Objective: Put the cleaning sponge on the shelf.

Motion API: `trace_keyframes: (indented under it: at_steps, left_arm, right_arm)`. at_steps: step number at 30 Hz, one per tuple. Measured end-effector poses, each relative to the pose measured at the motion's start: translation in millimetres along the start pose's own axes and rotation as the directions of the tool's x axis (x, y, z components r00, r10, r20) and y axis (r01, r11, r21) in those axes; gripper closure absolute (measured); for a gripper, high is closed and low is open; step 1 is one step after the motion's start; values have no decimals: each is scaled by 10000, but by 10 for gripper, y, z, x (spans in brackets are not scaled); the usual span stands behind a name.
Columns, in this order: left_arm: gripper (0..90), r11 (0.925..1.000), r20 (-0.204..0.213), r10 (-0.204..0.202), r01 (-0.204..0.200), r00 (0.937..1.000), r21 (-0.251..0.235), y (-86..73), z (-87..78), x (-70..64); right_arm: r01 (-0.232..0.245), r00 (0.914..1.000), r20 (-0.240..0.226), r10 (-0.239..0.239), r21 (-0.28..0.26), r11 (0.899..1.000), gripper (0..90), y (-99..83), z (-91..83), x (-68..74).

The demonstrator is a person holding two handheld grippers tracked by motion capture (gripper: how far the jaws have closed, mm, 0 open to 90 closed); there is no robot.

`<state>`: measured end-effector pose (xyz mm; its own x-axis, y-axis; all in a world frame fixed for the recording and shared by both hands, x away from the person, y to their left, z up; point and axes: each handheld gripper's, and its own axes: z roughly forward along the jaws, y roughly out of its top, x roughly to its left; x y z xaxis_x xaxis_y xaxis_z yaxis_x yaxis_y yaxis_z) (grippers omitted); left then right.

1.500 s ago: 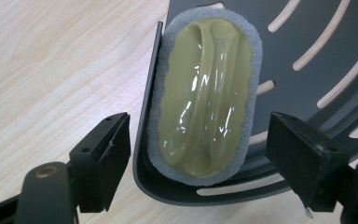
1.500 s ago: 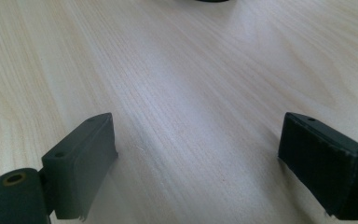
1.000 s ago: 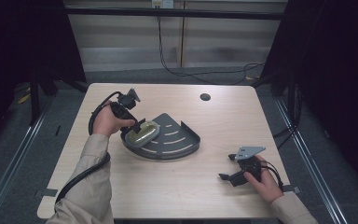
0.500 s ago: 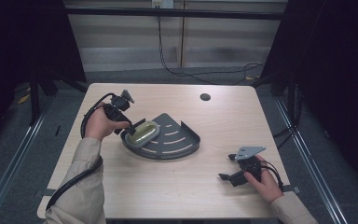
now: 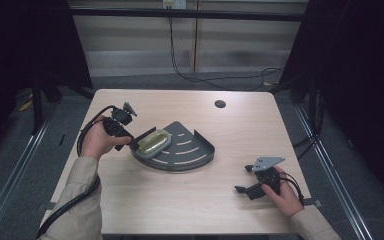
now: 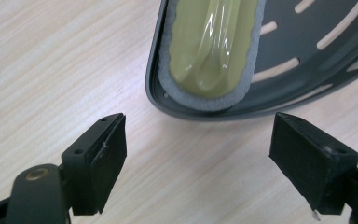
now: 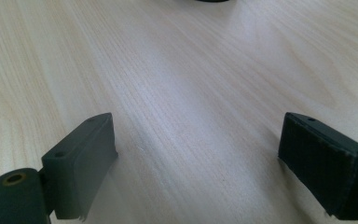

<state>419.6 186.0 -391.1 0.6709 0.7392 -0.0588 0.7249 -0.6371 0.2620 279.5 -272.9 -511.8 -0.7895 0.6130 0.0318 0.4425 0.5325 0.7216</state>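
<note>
The left hand-held gripper (image 6: 200,154) hangs wide open and empty just short of the yellow-green sponge (image 6: 212,44) lying in the dark slotted corner tray (image 5: 192,150); closing in on it looks next.

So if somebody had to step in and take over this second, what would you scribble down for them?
Left gripper: open, holding nothing, just off the near rim of the dark grey corner tray, touching neither the tray nor its load.
Right gripper: open, holding nothing, low over bare table, well away from the tray.
Things: the yellow-green packet with the grey border lies flat inside the tray, at the end nearest the left gripper.
Done: packet sits in the tray.
Left: nothing is gripped, so any further handling starts with a fresh grasp.
</note>
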Motion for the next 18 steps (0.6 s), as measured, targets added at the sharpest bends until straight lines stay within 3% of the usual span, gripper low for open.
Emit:
trace_keyframes:
  at_steps: [18]
  left_arm:
    - [181, 9997, 171, -138, 135, 9998, 184, -383, 33, 40]
  right_arm:
    - [-15, 10000, -3, 15, 34, 10000, 105, 0, -2, 2]
